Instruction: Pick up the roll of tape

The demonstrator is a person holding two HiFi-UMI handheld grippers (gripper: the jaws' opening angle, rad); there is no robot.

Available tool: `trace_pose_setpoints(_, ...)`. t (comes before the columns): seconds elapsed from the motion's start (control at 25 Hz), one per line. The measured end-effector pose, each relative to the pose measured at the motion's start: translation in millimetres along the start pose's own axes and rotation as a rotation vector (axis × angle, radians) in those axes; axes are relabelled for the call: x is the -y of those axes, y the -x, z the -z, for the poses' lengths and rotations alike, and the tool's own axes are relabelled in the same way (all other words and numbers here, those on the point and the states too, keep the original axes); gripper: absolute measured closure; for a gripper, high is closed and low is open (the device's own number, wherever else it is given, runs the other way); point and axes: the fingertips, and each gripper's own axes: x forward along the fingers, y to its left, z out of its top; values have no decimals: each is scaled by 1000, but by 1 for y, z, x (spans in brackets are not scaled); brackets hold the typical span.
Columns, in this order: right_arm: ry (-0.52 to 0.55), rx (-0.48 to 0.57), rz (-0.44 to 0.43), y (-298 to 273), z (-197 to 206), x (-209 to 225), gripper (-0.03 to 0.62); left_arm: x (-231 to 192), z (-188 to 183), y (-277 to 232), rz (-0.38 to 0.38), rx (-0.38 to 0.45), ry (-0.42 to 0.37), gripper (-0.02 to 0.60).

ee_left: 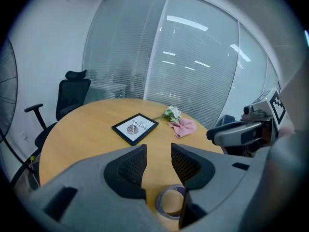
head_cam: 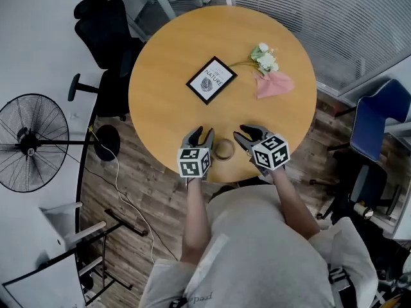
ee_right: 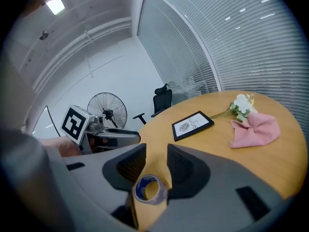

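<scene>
Office meeting room, round table (head_cam: 160,76), swivel chair (head_cam: 103,27), blind-covered glass walls (ee_left: 193,66)

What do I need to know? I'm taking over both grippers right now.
Left gripper: jaws apart, empty.
Right gripper: jaws apart, empty.
Roll of tape: lying flat on the table near its near edge, between the two grippers, not gripped.
Done: both grippers are beside the roll.
Left: close one gripper on the roll and lift it.

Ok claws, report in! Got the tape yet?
Left claw open, empty. Right claw open, empty. Roll of tape flat on table between them. Nothing blocking it.
</scene>
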Motion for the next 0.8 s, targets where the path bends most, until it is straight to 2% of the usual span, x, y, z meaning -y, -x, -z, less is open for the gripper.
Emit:
trace_pose_setpoints(0.6,24,-47,-33,-11,25,14,465,0,63,-19,-10,-94,53,435)
trace_pose_setpoints(0.8,28,-52,-47,-14,25,12,465,8,79,-18,-7,-136,38,434)
